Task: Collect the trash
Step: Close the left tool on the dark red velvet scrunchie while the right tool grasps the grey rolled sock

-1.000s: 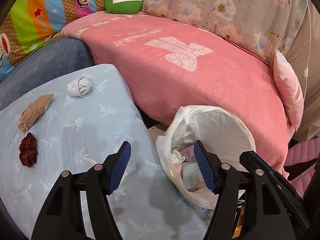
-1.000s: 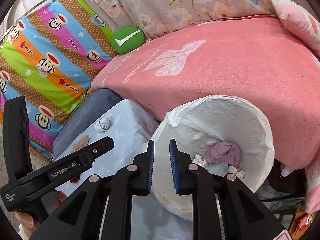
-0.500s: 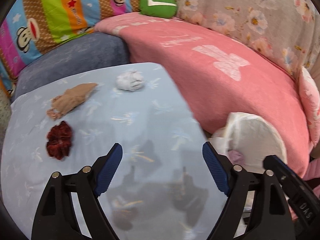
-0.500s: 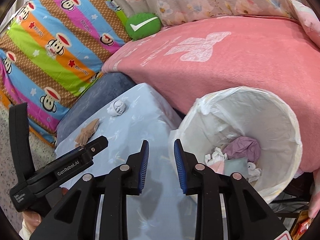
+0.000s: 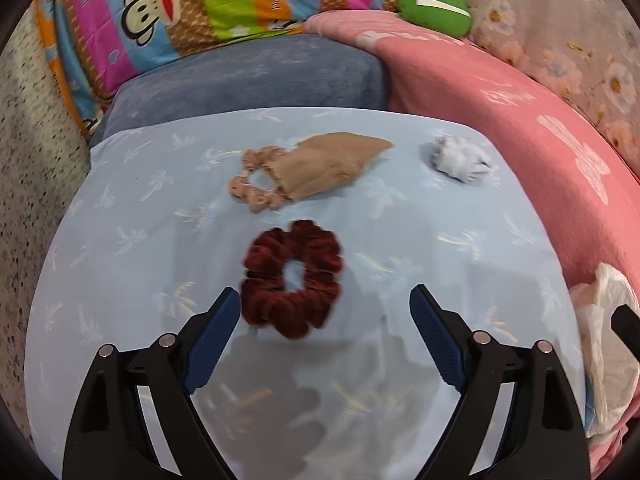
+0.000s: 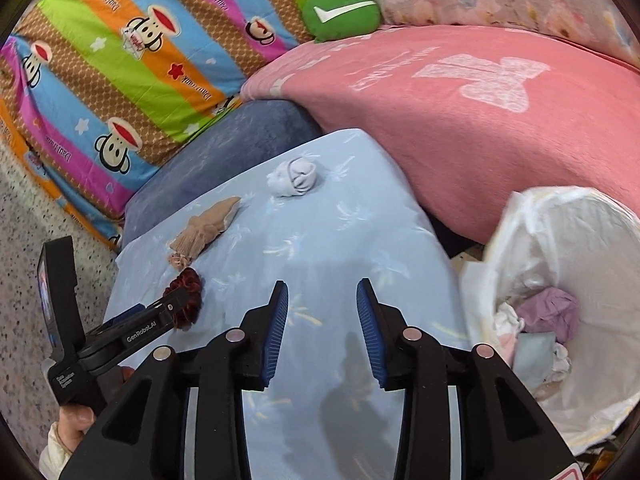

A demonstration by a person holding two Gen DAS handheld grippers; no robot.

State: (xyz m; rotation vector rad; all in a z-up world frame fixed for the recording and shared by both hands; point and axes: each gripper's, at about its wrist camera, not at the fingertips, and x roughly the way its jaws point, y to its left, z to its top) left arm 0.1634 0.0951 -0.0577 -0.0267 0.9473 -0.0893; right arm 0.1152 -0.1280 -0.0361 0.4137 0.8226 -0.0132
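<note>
Pale blue table (image 5: 132, 280) beside bed. Our left gripper (image 5: 325, 308) has just spread wide, empty, maroon scrunchie (image 5: 294, 276) at 12 o'clock, likely next pick. Right gripper (image 6: 322, 312) opening, empty. Bin (image 6: 600, 216) at 3 o'clock for drops.

You have a dark red velvet scrunchie (image 5: 293, 278), a tan cloth (image 5: 328, 166), a peach scrunchie (image 5: 252, 184) and a white sock ball (image 5: 460, 158) on pale blue palm-print fabric (image 5: 120, 280), beside a pink blanket (image 6: 480, 120), striped monkey-print bedding (image 6: 120, 60), a green cushion with a white tick (image 6: 340, 12) and a white bin liner (image 6: 580, 240).
</note>
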